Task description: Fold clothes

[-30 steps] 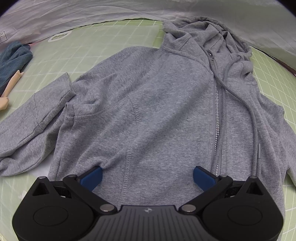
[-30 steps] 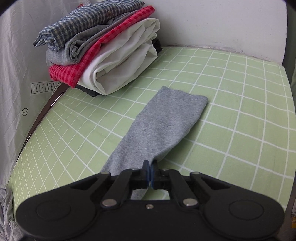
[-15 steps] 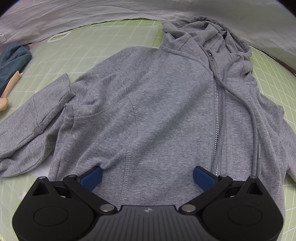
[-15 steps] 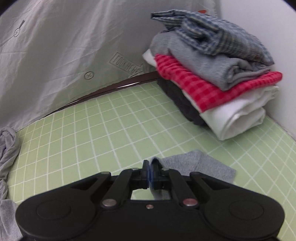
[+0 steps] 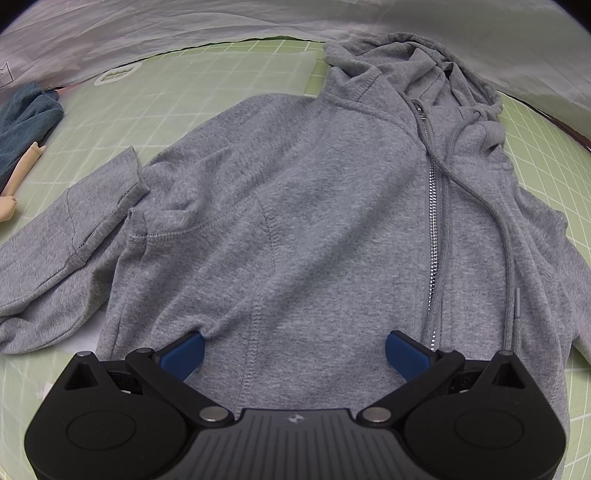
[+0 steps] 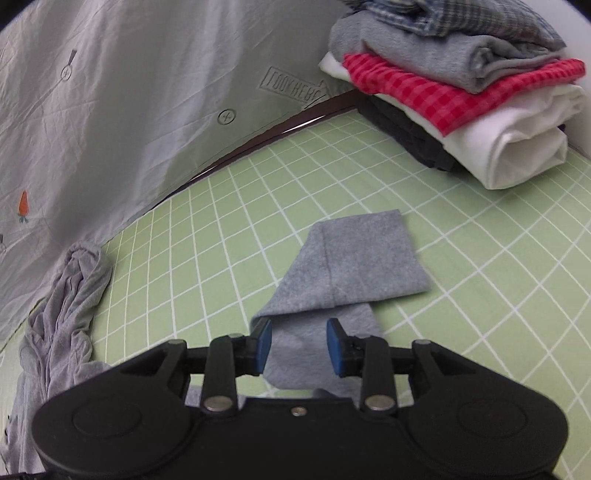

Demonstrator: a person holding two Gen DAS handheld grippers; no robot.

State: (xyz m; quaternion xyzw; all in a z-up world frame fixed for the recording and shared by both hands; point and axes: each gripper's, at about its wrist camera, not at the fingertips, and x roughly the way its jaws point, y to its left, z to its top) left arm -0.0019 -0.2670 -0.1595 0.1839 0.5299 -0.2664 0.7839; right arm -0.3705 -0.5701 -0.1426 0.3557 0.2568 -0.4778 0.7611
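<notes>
R claw point(image 6: 298, 346) opening, sleeve point(image 6: 354, 266) between pads, long axis running far-right. L claw point(image 5: 293, 350) released wide over hoodie point(image 5: 295, 206) hem.

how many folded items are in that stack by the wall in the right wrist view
5 visible: blue plaid shirt on top, grey garment under it, then red checked cloth, white fabric, and a dark piece at the bottom. More may be hidden behind.

A home laundry spot: green grid mat point(image 6: 480, 280), folded clothes stack point(image 6: 461, 85), wrinkled sheet backdrop point(image 6: 129, 110).
</notes>
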